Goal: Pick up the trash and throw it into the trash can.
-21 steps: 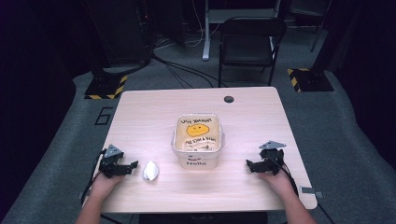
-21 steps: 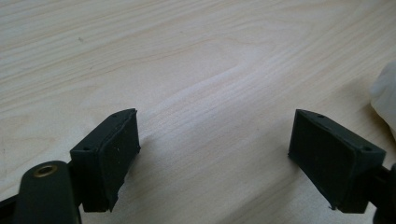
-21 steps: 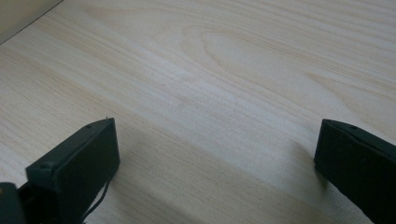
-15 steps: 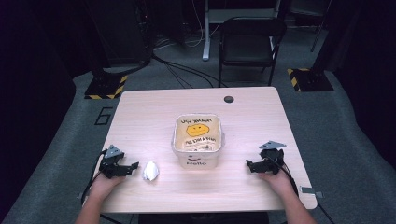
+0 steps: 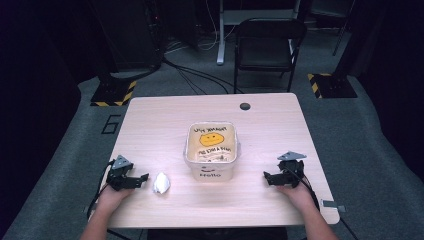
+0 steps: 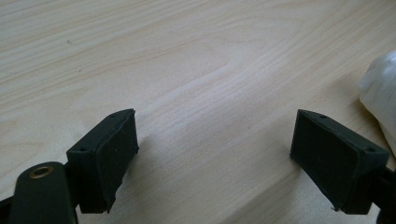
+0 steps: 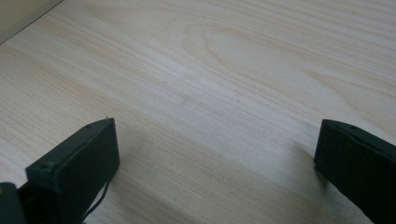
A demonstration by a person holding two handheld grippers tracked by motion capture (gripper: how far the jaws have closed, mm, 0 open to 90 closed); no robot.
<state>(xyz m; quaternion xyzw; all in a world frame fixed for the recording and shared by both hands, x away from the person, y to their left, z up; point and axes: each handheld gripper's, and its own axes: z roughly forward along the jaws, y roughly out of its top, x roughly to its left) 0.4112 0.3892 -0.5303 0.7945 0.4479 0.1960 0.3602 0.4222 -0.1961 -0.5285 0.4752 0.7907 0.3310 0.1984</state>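
From the high view, the left gripper (image 5: pixel 144 177) rests on the table (image 5: pixel 160 125) with its tips just beside a small white wad (image 5: pixel 161 183), perhaps crumpled paper or plastic, and does not touch it. The right gripper (image 5: pixel 267 178) sits well apart on the far side of a clear tub (image 5: pixel 211 172) with a yellow face printed on it. Nothing is held, so the work looks barely begun; my guess is that the wad is meant for the tub, and picking it up and carrying it over are both left to do. In the left gripper view the jaws stand wide apart over bare wood, with the wad (image 6: pixel 380 95) at the right edge, outside the gap. In the right gripper view the jaws are likewise spread with only tabletop (image 7: pixel 224 84) between them.
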